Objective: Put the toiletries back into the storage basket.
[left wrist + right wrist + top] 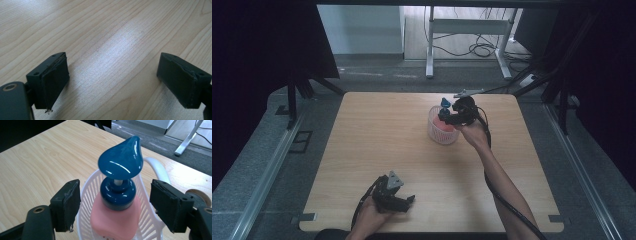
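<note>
The right gripper [113, 205] hangs over the white basket [152, 167], its 2 jaws apart on either side of the blue pump [121, 161] and clear of it. The pink bottle [115, 220] stands upright inside the basket, toward the table's [377, 130] far right. The left gripper [113, 82] sits low over bare wood near the front edge, jaws wide with nothing between them.

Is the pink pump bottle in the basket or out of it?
In. The pump bottle stands upright inside the white basket, whose slatted wall rises around its pink body; its blue pump head sticks up above the rim.
</note>
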Demonstrator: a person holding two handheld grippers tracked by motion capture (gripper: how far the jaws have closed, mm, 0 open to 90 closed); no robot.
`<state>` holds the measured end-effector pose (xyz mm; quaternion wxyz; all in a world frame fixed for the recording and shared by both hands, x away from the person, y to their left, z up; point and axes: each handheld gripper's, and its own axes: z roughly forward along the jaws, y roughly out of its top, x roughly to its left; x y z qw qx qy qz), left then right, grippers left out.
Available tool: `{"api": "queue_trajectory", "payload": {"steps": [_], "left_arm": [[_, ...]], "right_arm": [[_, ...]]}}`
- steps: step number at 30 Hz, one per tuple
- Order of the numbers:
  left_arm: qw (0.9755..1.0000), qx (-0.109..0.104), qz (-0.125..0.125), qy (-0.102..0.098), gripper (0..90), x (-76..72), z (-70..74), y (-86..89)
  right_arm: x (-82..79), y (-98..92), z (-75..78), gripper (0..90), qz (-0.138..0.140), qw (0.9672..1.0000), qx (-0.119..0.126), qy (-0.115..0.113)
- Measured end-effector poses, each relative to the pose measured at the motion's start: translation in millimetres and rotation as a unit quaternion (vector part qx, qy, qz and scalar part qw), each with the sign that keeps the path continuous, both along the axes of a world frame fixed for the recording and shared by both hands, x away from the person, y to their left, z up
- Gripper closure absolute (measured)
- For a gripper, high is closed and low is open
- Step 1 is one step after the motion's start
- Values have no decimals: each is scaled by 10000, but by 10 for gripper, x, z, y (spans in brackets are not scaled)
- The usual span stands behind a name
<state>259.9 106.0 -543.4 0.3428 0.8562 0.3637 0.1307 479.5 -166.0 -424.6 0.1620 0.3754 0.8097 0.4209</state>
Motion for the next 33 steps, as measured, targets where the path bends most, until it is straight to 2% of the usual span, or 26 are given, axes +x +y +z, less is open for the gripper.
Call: {"api": "queue_trajectory", "payload": {"steps": [22,33], "left_arm": [[10000,5,-4,1,102,0,0,1],[10000,5,-4,2,102,0,1,1]], "right_arm": [[-185,-64,104,173,161,9998,-83,15],[-298,-57,104,157,279,9995,-158,2]]}}
